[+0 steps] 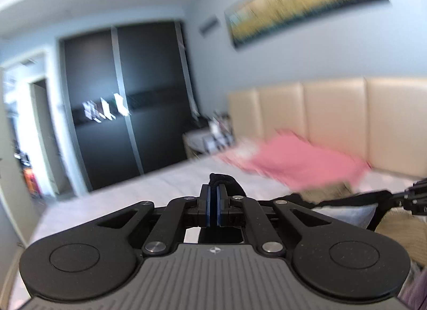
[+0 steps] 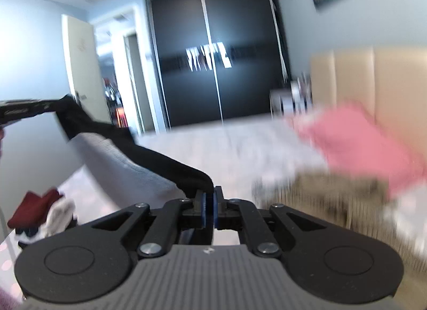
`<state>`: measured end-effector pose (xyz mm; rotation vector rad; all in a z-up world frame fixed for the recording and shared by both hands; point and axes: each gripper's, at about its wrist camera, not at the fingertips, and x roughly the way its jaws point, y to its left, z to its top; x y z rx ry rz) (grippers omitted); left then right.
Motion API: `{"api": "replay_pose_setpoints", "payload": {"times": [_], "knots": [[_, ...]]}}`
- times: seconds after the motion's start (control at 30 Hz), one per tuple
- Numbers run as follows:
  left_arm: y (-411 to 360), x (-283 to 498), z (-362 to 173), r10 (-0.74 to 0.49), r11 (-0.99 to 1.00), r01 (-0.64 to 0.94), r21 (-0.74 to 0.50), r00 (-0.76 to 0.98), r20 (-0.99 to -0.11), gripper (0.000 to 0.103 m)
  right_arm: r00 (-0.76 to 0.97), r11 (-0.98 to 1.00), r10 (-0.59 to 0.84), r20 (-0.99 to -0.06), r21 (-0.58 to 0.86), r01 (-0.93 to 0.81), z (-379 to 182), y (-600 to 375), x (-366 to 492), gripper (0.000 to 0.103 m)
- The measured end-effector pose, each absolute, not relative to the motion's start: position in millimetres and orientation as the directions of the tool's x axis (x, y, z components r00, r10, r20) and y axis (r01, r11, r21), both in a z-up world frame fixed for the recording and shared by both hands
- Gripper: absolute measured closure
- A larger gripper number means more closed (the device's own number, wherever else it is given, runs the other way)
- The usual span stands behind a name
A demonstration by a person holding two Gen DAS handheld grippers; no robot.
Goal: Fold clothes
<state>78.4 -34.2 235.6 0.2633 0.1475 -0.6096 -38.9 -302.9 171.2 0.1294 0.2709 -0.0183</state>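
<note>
Left gripper (image 1: 213,195) clamped on black garment (image 1: 226,180); right gripper (image 2: 208,203) clamped on same garment, stretched between them above bed (image 1: 160,184). Pink cloth (image 1: 299,165) near headboard (image 1: 333,112).

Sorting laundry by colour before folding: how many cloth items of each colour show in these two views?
Black garment, held between both grippers: 1
Pink cloth on the bed: 1
Dark red cloth: 1
White cloth beside it: 1
Total: 4

2 grippers (image 1: 213,203) (image 2: 209,210), 1 black garment (image 2: 149,157), 1 pink cloth (image 1: 301,160), 1 bed (image 1: 149,189), 1 wall pic (image 1: 307,3).
</note>
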Motion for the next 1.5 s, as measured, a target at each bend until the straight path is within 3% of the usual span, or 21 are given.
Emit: {"api": "replay_pose_setpoints", "payload": {"times": [0.17,0.27,0.4,0.57,0.83,1.0,1.17,1.37,1.43,1.5], "knots": [[-2.1,52.4,265.2,-0.477,0.847,0.498,0.188,0.867,-0.146,0.1,0.993,0.998,0.012,-0.118,0.058,-0.006,239.4,-281.4,-32.4,0.097],[9.3,43.2,257.5,-0.443,0.864,0.468,0.183,0.881,-0.165,0.1,0.993,0.999,0.046,-0.106,0.03,-0.043,253.1,-267.0,-28.6,0.097],[34.1,43.1,218.7,-0.419,0.869,0.469,0.16,0.867,-0.27,0.1,0.978,0.996,0.085,-0.189,0.003,-0.086,228.9,-252.2,-17.8,0.097],[65.7,42.9,133.5,-0.39,0.886,0.455,0.091,0.836,-0.385,0.1,0.941,0.984,0.119,-0.318,-0.092,-0.156,149.9,-232.6,2.0,0.097],[82.4,33.3,-13.3,-0.357,0.862,0.507,0.016,0.628,-0.692,0.1,0.787,0.924,0.179,-0.59,-0.173,-0.34,7.5,-218.9,5.4,0.097],[75.9,19.1,-64.1,-0.338,0.81,0.586,0.022,0.498,-0.799,0.1,0.64,0.838,0.21,-0.739,-0.201,-0.507,-55.6,-211.3,-7.4,0.097],[69.6,-6.8,-78.1,-0.304,0.752,0.656,0.057,0.423,-0.854,0.098,0.52,0.76,0.245,-0.818,-0.17,-0.627,-81.4,-204.9,-16.0,0.096],[58.1,-24.6,-65.8,-0.305,0.701,0.7,0.135,0.466,-0.83,0.076,0.481,0.741,0.238,-0.844,-0.162,-0.651,-88.0,-209.4,-18.0,0.091],[48.8,-29.5,-60.9,-0.31,0.661,0.727,0.186,0.491,-0.814,0.06,0.483,0.739,0.243,-0.841,-0.162,-0.654,-84.1,-212.1,-20.3,0.086],[38.1,-28.3,-59.3,-0.314,0.624,0.748,0.227,0.505,-0.804,0.059,0.481,0.727,0.25,-0.841,-0.166,-0.667,-80.1,-213.4,-20.3,0.08]]}}
